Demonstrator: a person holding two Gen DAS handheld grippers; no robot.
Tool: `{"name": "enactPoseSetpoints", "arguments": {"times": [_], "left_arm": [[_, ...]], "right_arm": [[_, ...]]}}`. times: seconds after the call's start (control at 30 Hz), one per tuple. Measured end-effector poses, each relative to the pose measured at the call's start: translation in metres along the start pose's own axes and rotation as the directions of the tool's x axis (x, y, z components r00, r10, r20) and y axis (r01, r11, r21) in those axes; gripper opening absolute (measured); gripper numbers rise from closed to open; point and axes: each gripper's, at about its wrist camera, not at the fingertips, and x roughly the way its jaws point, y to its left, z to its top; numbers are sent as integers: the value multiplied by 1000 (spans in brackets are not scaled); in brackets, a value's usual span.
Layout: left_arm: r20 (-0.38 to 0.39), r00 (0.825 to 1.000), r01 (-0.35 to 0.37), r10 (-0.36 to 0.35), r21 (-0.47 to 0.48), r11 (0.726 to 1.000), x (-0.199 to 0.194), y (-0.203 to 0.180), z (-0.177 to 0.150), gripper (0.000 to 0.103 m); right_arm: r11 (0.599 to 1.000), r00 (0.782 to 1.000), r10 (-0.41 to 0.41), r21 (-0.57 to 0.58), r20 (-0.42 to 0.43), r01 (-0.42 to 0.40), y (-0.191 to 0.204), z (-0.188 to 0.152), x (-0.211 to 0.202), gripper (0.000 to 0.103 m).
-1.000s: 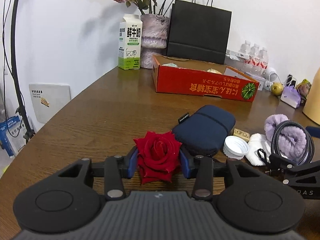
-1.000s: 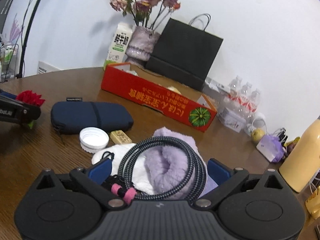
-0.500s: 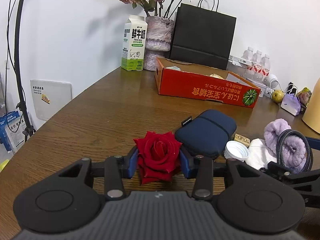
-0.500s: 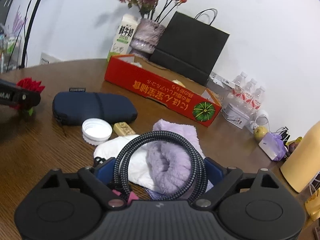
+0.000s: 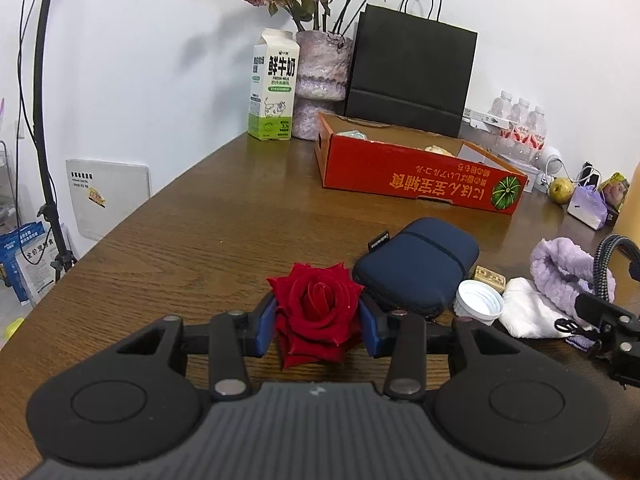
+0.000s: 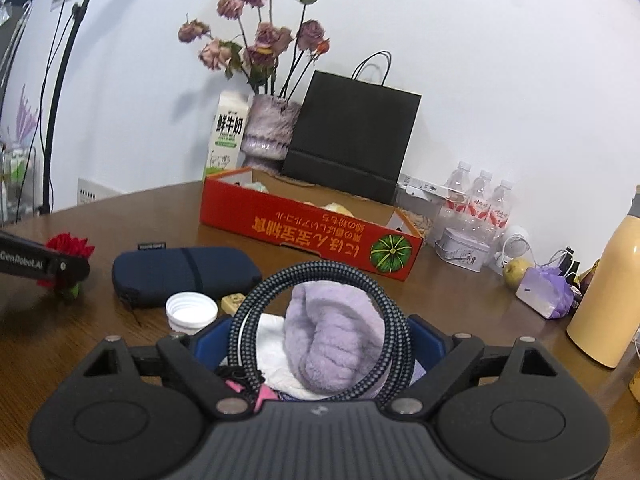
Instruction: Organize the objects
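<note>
Two tools work a cluttered tabletop (image 5: 168, 240): the left tool (image 5: 318, 320) pinches a red rose (image 5: 316, 308), the right tool (image 6: 320, 340) brackets a coiled braided cable (image 6: 320, 280), its pads at the coil's sides. At twelve o'clock waits the red cardboard box (image 6: 304, 232). The springy coil could slip free, and squeezing may crush petals.

The milk carton (image 5: 275, 87) at eleven o'clock on the table carried the large characters 鲜牛奶 with "FRESH MILK" printed small beneath them. The red cardboard box (image 5: 420, 178) at one o'clock showed a line of orange characters that stood upside down and could not be read with certainty, beside a green pumpkin emblem. In the right wrist view, "GenRobot.AI" stood in white on the left gripper (image 6: 44, 265) at nine o'clock.
</note>
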Motion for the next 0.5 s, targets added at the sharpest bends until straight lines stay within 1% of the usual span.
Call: {"name": "enactPoseSetpoints", "arguments": {"times": [0.1, 0.17, 0.3, 0.5], "left_arm": [[26, 1000, -16, 16, 11, 1000, -4, -3, -1, 42], [23, 999, -25, 25, 18, 1000, -6, -7, -1, 42], [11, 1000, -15, 15, 18, 1000, -8, -16, 0, 42], [44, 999, -3, 2, 30, 1000, -16, -33, 9, 42]], "right_arm": [[1000, 1000, 9, 26, 16, -10, -4, -1, -4, 90], [999, 1000, 20, 47, 24, -21, -8, -1, -6, 90], [997, 999, 38, 70, 35, -40, -13, -4, -9, 90], [992, 996, 62, 105, 62, -69, -24, -2, -15, 90]]}}
